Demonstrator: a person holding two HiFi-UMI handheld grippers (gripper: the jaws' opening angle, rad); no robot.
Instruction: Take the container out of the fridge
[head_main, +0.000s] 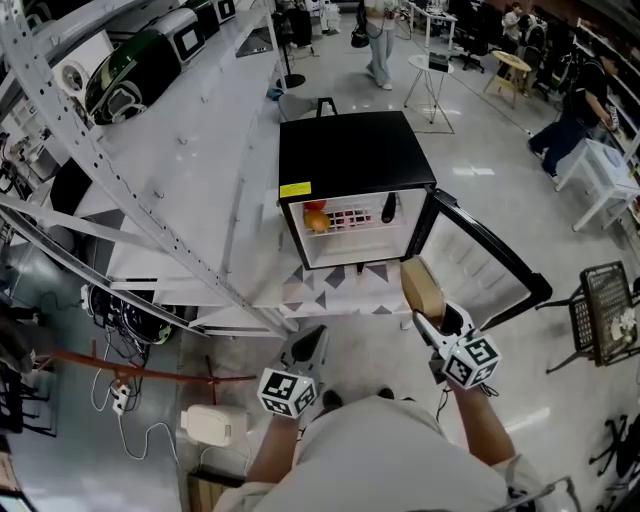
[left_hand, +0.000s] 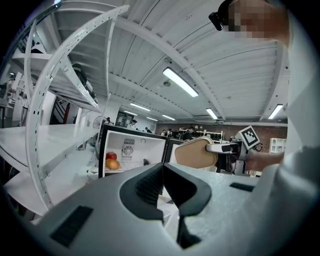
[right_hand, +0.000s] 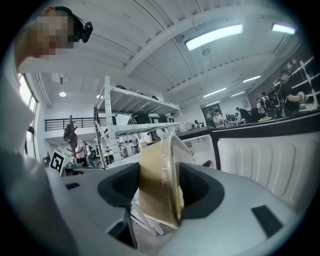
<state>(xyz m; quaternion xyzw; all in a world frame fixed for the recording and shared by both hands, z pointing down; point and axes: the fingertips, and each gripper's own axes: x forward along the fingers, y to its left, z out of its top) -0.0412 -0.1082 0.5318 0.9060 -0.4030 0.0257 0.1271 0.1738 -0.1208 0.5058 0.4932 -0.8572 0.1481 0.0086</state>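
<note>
Your right hand-held gripper (head_main: 428, 322) grasps the tan lidded container (head_main: 421, 285) just outside the open mini fridge (head_main: 350, 150); your left hand-held gripper (left_hand: 162, 187) is clenched, jaws together.

The floor (head_main: 480, 160) is polished light grey. A white metal shelving rack (head_main: 170, 170) with perforated uprights occupies the left side. At the far side stand a small round table (head_main: 418, 62) and a wooden stool (head_main: 510, 62). A white table (head_main: 600, 170) and a black wire basket (head_main: 608, 305) stand at right. Cables (head_main: 125, 400) lie on the floor beside the rack. The ceiling (left_hand: 150, 45) is white ribbed panelling with strip lights (left_hand: 180, 82).
</note>
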